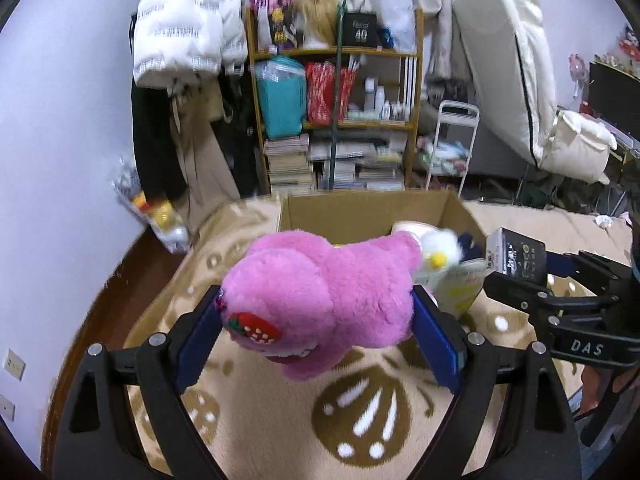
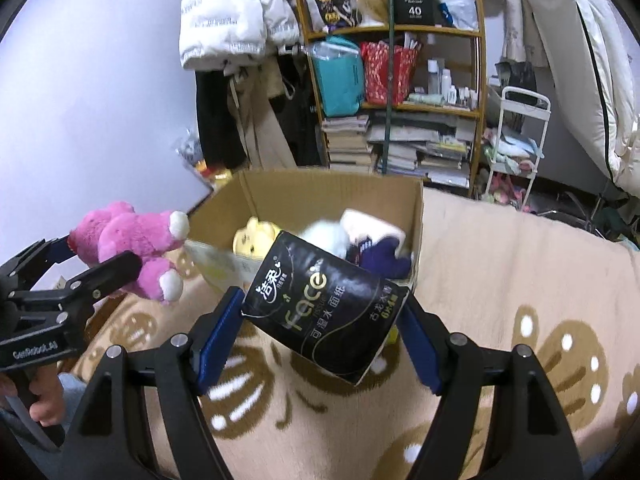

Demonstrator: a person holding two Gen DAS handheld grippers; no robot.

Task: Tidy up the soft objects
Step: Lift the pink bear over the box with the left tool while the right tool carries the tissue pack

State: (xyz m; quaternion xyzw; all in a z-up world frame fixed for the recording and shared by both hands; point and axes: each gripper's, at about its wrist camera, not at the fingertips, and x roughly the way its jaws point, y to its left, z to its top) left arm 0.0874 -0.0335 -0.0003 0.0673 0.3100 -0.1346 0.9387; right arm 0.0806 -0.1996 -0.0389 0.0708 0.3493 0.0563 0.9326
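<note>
My left gripper is shut on a pink plush bear with a strawberry patch, held above the rug just in front of an open cardboard box. The bear also shows in the right wrist view. My right gripper is shut on a black tissue pack, held over the box's near edge. The pack also shows in the left wrist view. Inside the box lie a yellow plush, a white plush and a dark purple soft item.
A beige rug with brown patterns covers the floor. Behind the box stand a cluttered wooden shelf, hanging coats and a white cart. A mattress leans at the right. A wall is at the left.
</note>
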